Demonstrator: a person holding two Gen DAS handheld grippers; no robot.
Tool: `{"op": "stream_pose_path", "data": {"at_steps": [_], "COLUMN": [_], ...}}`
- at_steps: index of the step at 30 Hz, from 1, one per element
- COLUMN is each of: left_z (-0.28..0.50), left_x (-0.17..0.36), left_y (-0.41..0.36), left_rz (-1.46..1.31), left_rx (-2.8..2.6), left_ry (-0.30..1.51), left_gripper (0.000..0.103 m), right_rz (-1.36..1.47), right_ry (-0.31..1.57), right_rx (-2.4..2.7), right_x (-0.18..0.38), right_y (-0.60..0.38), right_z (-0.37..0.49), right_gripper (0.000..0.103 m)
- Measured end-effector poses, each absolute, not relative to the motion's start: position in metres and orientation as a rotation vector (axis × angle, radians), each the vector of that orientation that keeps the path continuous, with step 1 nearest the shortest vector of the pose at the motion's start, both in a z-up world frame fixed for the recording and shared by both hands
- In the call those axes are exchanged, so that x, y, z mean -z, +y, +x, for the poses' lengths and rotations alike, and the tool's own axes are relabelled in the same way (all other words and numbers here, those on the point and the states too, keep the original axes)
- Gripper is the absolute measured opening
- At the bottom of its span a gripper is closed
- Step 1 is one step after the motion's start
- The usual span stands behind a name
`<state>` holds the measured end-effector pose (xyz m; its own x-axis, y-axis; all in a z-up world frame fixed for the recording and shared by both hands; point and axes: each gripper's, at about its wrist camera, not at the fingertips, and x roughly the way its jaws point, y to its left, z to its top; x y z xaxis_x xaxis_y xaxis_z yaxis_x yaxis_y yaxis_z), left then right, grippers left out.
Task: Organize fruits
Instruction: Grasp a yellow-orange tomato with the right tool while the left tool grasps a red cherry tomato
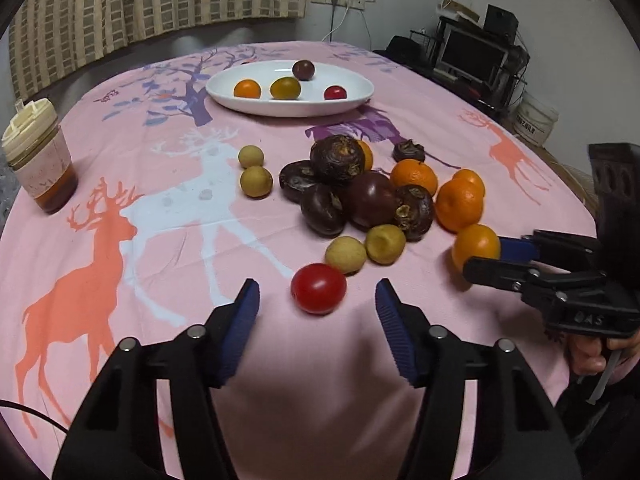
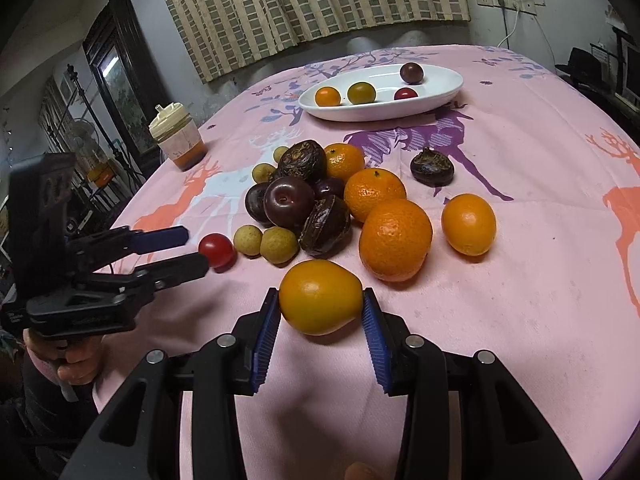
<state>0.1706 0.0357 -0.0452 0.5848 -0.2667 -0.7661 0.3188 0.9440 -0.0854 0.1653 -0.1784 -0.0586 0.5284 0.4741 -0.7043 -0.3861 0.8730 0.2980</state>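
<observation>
Right gripper (image 2: pixel 321 312) has its blue pads pressed on both sides of an orange kumquat (image 2: pixel 320 297) resting on the tablecloth, near the fruit pile. Left gripper (image 1: pixel 318 306) stands spread wide around a red cherry tomato (image 1: pixel 318 288). Picking seems underway; next, each fruit likely needs lifting toward the white plate (image 1: pixel 356 100).

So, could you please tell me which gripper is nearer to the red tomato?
Left. The left gripper has the red tomato between its open fingers; the right gripper is off to its right, around a kumquat.
</observation>
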Motion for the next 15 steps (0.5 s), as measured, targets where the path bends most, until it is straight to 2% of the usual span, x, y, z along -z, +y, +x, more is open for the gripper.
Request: {"op": "stream_pose_path", "data": {"at_steps": [6,11,13,15], "left_z": [0.181,0.181,0.183,0.184], "left_x": [0.055,0.058,0.061,0.062], "left_y": [0.028,0.026,0.025,0.025], "left_rz": [0.096,0.104,0.108,0.11], "left_rx": [0.334,0.341,0.348,0.347], "left_ry": [0.919,0.932,0.951,0.957], "left_gripper": [0.048,0.047,0.036,0.032], "right_rz": [0.129,0.141,0.141,0.145], "right_ry": [0.868,0.865,0.86,0.858], "right_rx": [-0.53,-0.539,-0.541,-0.54], "right_x": [0.059,0.059,0.059,0.058], "right_y": [-0.181,-0.182,-0.182,-0.183], "right_z": [0.164,0.164,0.164,0.164], "right_gripper": [0.042,0.042,0.042,0.042]}}
